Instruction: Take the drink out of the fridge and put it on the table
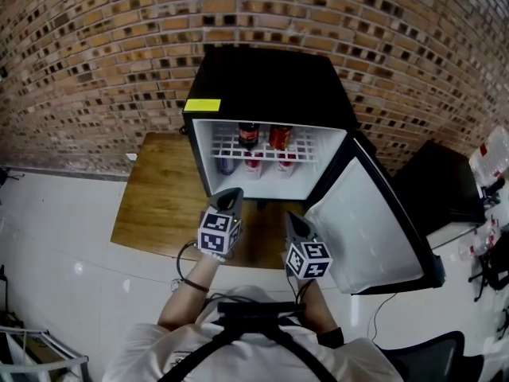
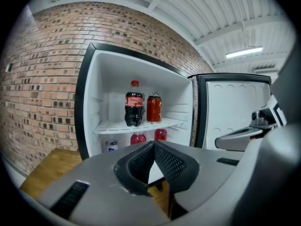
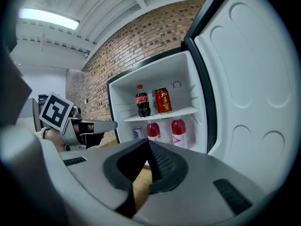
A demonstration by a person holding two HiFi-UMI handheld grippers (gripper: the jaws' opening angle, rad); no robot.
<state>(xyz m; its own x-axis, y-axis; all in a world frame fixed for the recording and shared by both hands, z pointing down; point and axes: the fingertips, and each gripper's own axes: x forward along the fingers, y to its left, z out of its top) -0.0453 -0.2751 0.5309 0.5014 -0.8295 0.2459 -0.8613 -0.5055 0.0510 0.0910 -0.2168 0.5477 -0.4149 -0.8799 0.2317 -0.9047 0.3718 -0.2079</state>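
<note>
A black mini fridge (image 1: 270, 86) stands on a low wooden table (image 1: 155, 201) with its door (image 1: 374, 221) swung open to the right. On its upper wire shelf stand a dark cola bottle (image 1: 248, 136) (image 2: 134, 108) (image 3: 142, 101) and, to its right, a red can (image 1: 279, 137) (image 2: 154, 108) (image 3: 162, 100). Two red bottles (image 2: 138, 138) (image 3: 178, 132) and a small can (image 3: 137, 133) sit below. My left gripper (image 1: 233, 191) (image 2: 153, 145) and right gripper (image 1: 291, 216) (image 3: 148, 142) hover side by side in front of the fridge, well short of it. Both are shut, with nothing in them.
A brick wall rises behind the fridge. A black cabinet (image 1: 433, 185) stands to the right, with plastic bottles (image 1: 493, 157) beyond it. The open door lies close to my right gripper. White tiled floor surrounds the table.
</note>
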